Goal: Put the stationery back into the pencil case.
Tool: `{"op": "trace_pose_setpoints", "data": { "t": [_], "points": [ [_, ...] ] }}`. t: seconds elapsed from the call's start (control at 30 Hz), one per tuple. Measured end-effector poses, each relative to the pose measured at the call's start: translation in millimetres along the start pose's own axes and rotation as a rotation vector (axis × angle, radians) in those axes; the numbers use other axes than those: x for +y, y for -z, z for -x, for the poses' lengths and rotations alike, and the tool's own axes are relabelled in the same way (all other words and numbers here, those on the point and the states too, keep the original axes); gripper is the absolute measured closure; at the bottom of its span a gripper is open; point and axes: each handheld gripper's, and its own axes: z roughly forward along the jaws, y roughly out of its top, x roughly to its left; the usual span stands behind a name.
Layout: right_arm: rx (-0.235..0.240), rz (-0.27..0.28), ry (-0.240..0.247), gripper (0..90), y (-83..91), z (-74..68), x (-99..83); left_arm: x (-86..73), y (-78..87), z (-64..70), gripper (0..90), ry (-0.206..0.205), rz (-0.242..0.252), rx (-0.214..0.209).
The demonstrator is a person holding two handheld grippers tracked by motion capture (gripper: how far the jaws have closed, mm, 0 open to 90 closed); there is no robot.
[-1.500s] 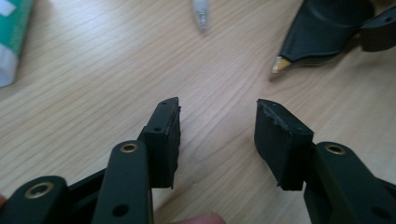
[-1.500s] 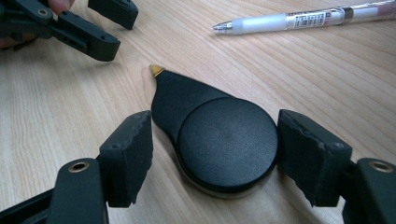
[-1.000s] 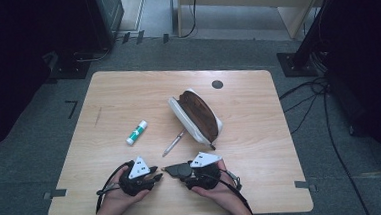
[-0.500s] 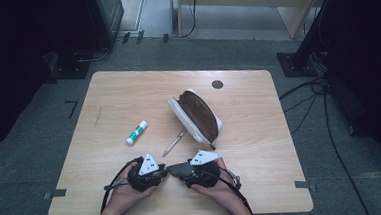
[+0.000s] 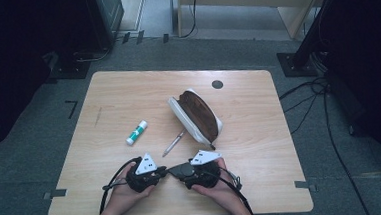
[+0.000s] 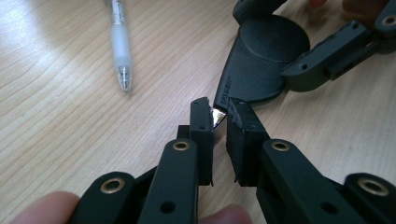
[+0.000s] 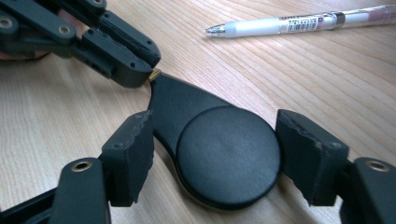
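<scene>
Closing in from the left over the past second, the left gripper [image 5: 163, 172] is now meeting the right gripper [image 5: 183, 171] at the near edge of the table [image 5: 260, 133], just in front of the person. Between them is lying the black teardrop case [image 7: 229, 158], a flat round body tapering to a small brass-coloured tip. In the left gripper view the jaws are drawn almost together and are pinching that tip. In the right gripper view the jaws are standing spread on either side of the round body, one pad against its flank and the other just clear, bracing rather than squeezing.

Nothing else is moving. The white pen [image 5: 173, 143] is resting just beyond the grippers, the glue stick [image 5: 136, 133] farther left, and the open brown pencil case [image 5: 196, 116] toward the middle of the table.

With the tip now caught, the work appears to be shifting from approach to pulling. The right gripper will likely be tightening before the left draws the tip out.
</scene>
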Motion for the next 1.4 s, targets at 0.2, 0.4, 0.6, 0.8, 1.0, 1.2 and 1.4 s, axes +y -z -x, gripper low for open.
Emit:
{"op": "trace_pose_setpoints", "data": {
  "t": [0.2, 0.4, 0.6, 0.8, 1.0, 1.2, 1.4],
  "points": [
    [-0.003, -0.001, 0.002, 28.3, -0.1, -0.3, 0.1, -0.1, -0.9, -1.2, 84.0, -0.005, -0.01, -0.007],
    [0.002, 0.002, -0.006, 29.0, 0.3, 1.0, 0.0, -0.2, -4.7, 4.2, 75.7, -0.053, -0.037, 0.002],
    [0.005, -0.001, 0.005, 29.3, 0.0, -0.4, 0.0, 0.5, -5.6, 5.3, 79.6, -0.054, -0.035, 0.009],
    [0.004, -0.003, 0.011, 28.6, -0.1, -0.8, 0.0, 0.8, -5.0, 4.8, 82.5, -0.052, -0.037, 0.007],
    [0.01, 0.001, 0.005, 28.5, 0.0, 0.2, 0.0, 1.9, -3.4, 3.7, 82.1, -0.044, -0.027, 0.002],
    [0.015, -0.002, 0.01, 29.3, 0.0, -0.4, -0.1, 4.1, 0.5, 1.6, 86.7, -0.014, 0.015, -0.022],
    [0.007, -0.003, 0.024, 31.9, -0.1, -1.7, -0.2, 4.2, -1.6, 3.2, 77.8, -0.04, -0.003, -0.017]
  ]
}}
